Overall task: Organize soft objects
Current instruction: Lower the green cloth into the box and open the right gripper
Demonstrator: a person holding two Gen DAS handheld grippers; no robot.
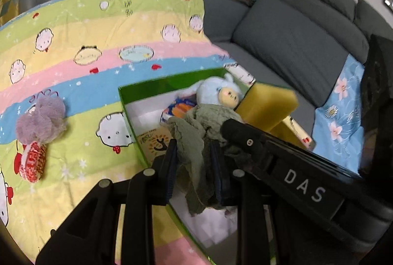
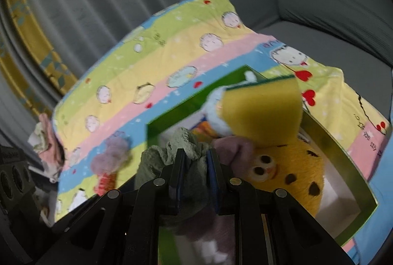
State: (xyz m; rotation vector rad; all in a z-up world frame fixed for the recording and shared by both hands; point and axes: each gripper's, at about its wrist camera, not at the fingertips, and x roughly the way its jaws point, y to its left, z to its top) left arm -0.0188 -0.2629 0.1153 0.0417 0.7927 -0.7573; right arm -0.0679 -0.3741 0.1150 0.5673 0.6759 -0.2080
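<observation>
A crumpled grey-green cloth [image 1: 196,117] hangs over the open green box [image 1: 159,83], pinched at two places. My left gripper [image 1: 194,144] is shut on one part of it. My right gripper [image 1: 233,132] comes in from the right, its tip at the same cloth. In the right wrist view the right gripper [image 2: 195,152] is shut on the green cloth [image 2: 181,139] above the box [image 2: 343,149]. Inside the box lie a doll with a pale blue hood [image 1: 221,93], a yellow sponge [image 1: 267,105] and a spotted yellow plush toy [image 2: 294,166]. A purple pom-pom toy [image 1: 41,120] lies on the quilt to the left.
The box sits on a striped cartoon quilt [image 1: 98,31] spread over a grey sofa [image 1: 294,43]. A blue floral cloth [image 1: 343,117] lies at the right. Grey curtains hang behind. A mauve cloth [image 2: 233,144] lies in the box by the plush toy. Crumpled fabric [image 2: 46,142] sits off the quilt's left edge.
</observation>
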